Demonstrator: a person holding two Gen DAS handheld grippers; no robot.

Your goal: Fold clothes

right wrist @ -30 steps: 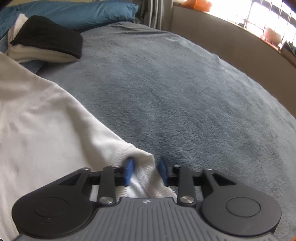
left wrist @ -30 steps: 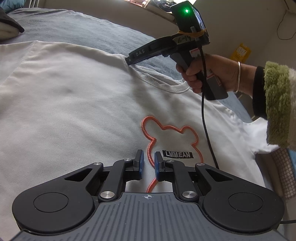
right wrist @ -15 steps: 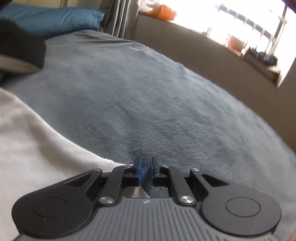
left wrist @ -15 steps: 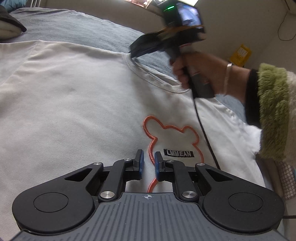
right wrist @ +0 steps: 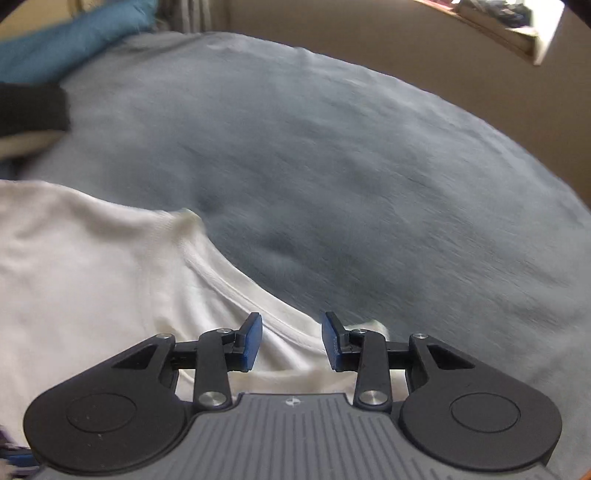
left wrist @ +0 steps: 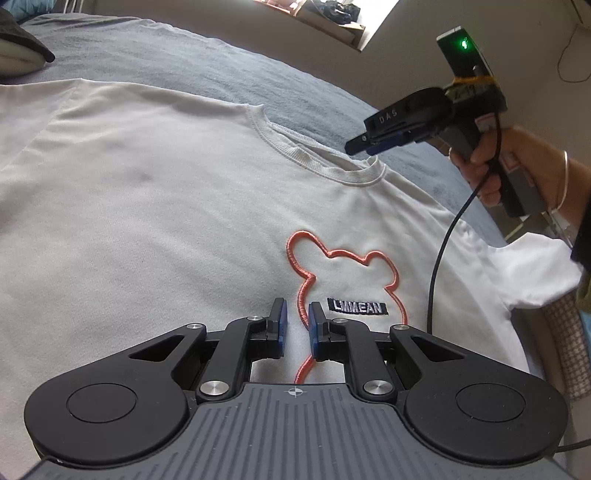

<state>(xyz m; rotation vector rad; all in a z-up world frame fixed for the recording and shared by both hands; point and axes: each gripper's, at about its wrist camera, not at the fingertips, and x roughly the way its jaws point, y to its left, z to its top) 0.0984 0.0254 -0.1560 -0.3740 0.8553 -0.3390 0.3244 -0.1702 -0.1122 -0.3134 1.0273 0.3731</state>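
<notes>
A white T-shirt (left wrist: 155, 206) with an orange bear outline (left wrist: 332, 266) and a ribbed collar (left wrist: 306, 158) lies flat on the grey bed; it also shows in the right wrist view (right wrist: 92, 280). My left gripper (left wrist: 294, 326) hovers over the bear print, its jaws a narrow gap apart, holding nothing. My right gripper (right wrist: 291, 341) is open above the collar edge (right wrist: 236, 284). In the left wrist view the right gripper (left wrist: 364, 144) is held just above the collar's right end.
A grey blanket (right wrist: 351, 166) covers the bed. A blue pillow (right wrist: 70, 44) and a folded black and white pile (right wrist: 29, 114) lie at the far left. A beige wall and window ledge (left wrist: 325, 18) run behind. Checked fabric (left wrist: 569, 347) lies at the right edge.
My right gripper shut on the collar, then opened and lifted, and moved right along the collar. The collar now lies flat. My left gripper has stayed put.
</notes>
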